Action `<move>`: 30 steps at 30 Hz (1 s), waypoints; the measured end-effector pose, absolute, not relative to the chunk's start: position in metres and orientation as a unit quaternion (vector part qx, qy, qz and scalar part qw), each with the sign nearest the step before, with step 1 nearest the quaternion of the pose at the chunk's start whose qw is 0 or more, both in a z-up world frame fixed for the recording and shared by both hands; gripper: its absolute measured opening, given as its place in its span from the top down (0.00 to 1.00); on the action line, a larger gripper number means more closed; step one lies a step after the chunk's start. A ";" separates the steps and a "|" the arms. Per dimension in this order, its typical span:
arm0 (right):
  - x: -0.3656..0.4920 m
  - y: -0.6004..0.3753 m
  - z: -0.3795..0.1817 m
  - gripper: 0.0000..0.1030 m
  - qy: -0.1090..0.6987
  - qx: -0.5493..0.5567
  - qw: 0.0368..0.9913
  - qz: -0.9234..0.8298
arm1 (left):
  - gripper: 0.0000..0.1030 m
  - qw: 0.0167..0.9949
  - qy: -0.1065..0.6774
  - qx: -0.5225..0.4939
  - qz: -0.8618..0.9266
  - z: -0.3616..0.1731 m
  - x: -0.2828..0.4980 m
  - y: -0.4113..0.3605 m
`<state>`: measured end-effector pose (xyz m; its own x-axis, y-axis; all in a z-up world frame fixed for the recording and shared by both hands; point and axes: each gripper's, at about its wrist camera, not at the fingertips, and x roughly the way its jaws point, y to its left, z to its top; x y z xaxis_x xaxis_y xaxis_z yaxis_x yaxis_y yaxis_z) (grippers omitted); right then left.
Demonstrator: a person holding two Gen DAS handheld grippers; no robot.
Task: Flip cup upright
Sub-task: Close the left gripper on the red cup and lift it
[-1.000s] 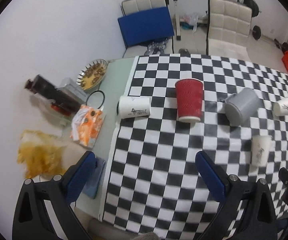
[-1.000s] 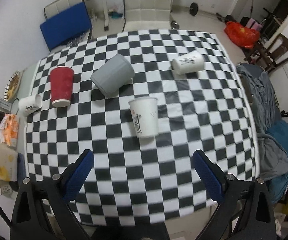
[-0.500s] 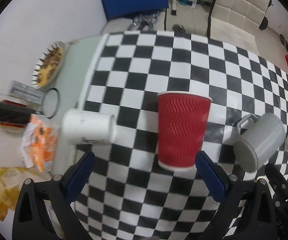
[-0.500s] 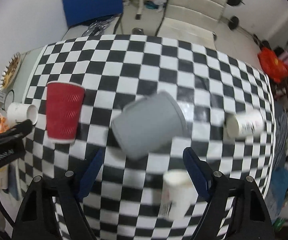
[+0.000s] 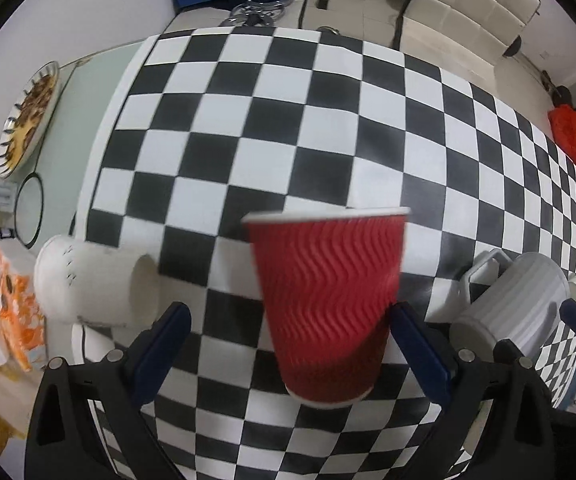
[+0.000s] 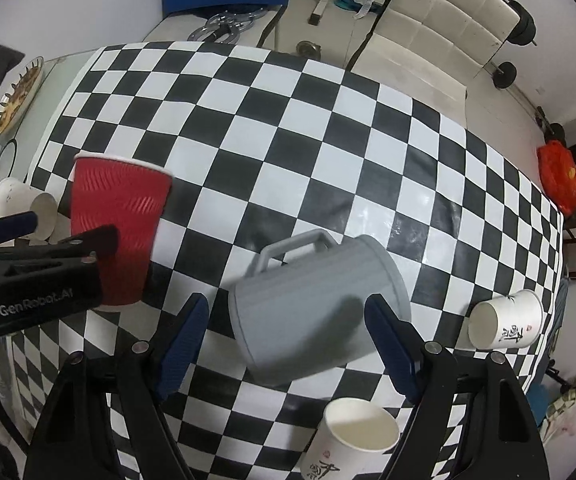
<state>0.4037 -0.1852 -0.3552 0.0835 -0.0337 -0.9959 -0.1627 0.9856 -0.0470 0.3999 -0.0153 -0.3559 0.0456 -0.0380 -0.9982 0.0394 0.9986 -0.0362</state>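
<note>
A red ribbed paper cup (image 5: pixel 327 300) lies on its side on the checkered table, between the open fingers of my left gripper (image 5: pixel 288 344); it also shows in the right wrist view (image 6: pixel 116 224). A grey mug with a handle (image 6: pixel 311 308) lies on its side between the open fingers of my right gripper (image 6: pixel 284 336); the left wrist view shows it at the right (image 5: pixel 515 308). Neither gripper grips its cup. My left gripper's body (image 6: pixel 36 276) shows at the left of the right wrist view.
A white paper cup (image 5: pixel 92 288) lies on its side at the table's left edge. Two more printed white cups (image 6: pixel 503 320) (image 6: pixel 351 444) lie to the right and near. A plate of food (image 5: pixel 28 116), snack packets (image 5: pixel 4 300) and chairs (image 6: pixel 439 28) surround the checkered cloth (image 5: pixel 288 120).
Both grippers have moved forward and down. The red cup now sits between my left fingers and the grey mug between my right fingers. Both stay open.
</note>
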 end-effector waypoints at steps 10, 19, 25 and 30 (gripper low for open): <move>0.411 -0.190 -0.357 0.21 0.679 -0.066 0.731 0.032 | 0.21 0.736 0.675 0.030 -0.045 -0.366 0.417 -0.030; 0.403 -0.196 -0.343 0.21 0.678 -0.044 0.734 0.023 | 0.24 0.765 0.642 0.033 -0.044 -0.340 0.404 -0.030; 0.382 -0.203 -0.327 0.20 0.682 -0.006 0.731 0.025 | 0.24 0.782 0.620 0.025 -0.051 -0.304 0.377 -0.021; 0.345 -0.209 -0.307 0.20 0.676 0.003 0.737 0.015 | 0.24 0.790 0.609 0.028 -0.066 -0.275 0.336 -0.016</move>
